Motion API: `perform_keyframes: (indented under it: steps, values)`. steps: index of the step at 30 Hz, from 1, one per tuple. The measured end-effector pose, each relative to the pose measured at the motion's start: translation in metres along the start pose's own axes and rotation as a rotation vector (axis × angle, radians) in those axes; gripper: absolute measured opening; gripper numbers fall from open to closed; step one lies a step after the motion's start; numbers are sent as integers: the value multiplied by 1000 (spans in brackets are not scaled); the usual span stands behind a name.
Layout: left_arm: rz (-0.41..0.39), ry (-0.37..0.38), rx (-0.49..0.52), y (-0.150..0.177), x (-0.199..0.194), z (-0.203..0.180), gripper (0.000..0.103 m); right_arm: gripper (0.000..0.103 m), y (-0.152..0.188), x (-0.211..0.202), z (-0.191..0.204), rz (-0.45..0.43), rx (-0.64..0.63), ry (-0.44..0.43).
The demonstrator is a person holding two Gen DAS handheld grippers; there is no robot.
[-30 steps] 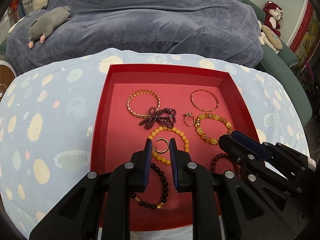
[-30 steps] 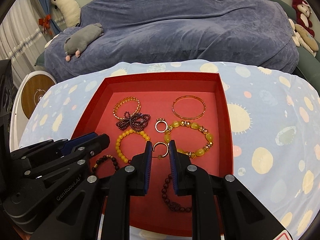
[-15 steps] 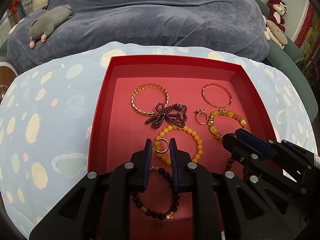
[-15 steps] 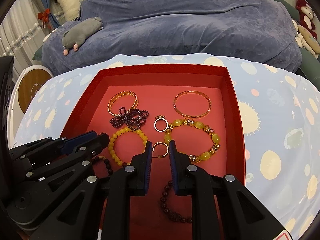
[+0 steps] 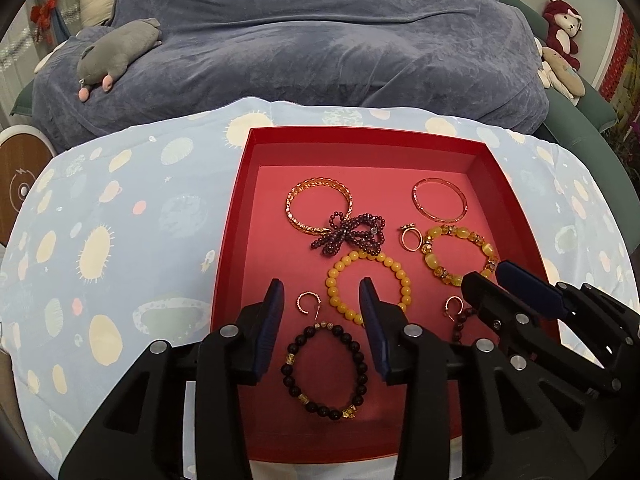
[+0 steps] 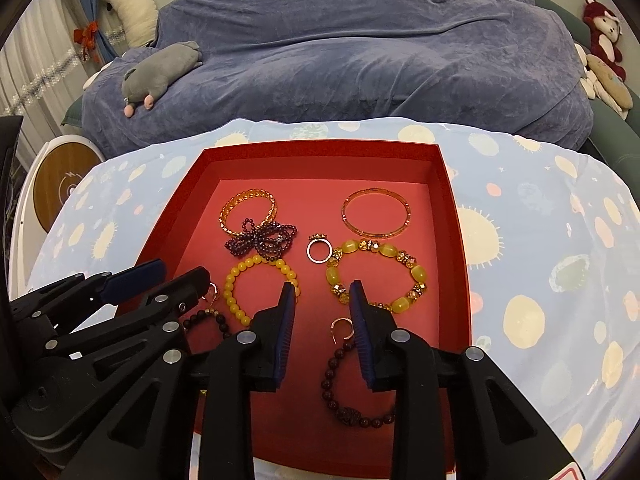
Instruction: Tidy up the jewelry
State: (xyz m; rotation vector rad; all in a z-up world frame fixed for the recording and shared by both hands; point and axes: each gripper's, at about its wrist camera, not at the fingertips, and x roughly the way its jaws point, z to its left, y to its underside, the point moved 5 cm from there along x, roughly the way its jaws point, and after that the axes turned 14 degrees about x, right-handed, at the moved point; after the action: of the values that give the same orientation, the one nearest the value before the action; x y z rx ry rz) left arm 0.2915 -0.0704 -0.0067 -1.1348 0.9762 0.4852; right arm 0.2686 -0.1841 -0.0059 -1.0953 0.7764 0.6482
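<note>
Both sets of tongs have just been opening: the left gripper [image 5: 320, 296] stands released over one small hoop earring [image 5: 309, 303] on the red tray [image 5: 240, 216] floor, the right gripper [image 6: 322, 298] released over the other hoop earring [image 6: 343, 327]. Bracelets and a ring [image 6: 319, 249] already lie spread from 10 to 2 o'clock, so little looks left. Only the right view shows the dark red bracelet [image 6: 352, 396] whole at 6 o'clock; only the left shows the black bracelet [image 5: 324, 364] complete.

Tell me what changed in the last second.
Both grippers' jaws have just been opening: the left gripper let its hoop earring drop onto the red tray, and the right gripper released its earring. Bracelets and ring stayed put.
</note>
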Motion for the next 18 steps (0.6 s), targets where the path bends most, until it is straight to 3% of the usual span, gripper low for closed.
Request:
perform_keyframes:
  steps: [9,18]
  values:
    - [-32,-40,1,8,-36,-3,45,42,8,-36,-4,-33,15,12]
    - [-54,-65,3,31,-73,-11,63,53,33,-74,-19,-53,62,26]
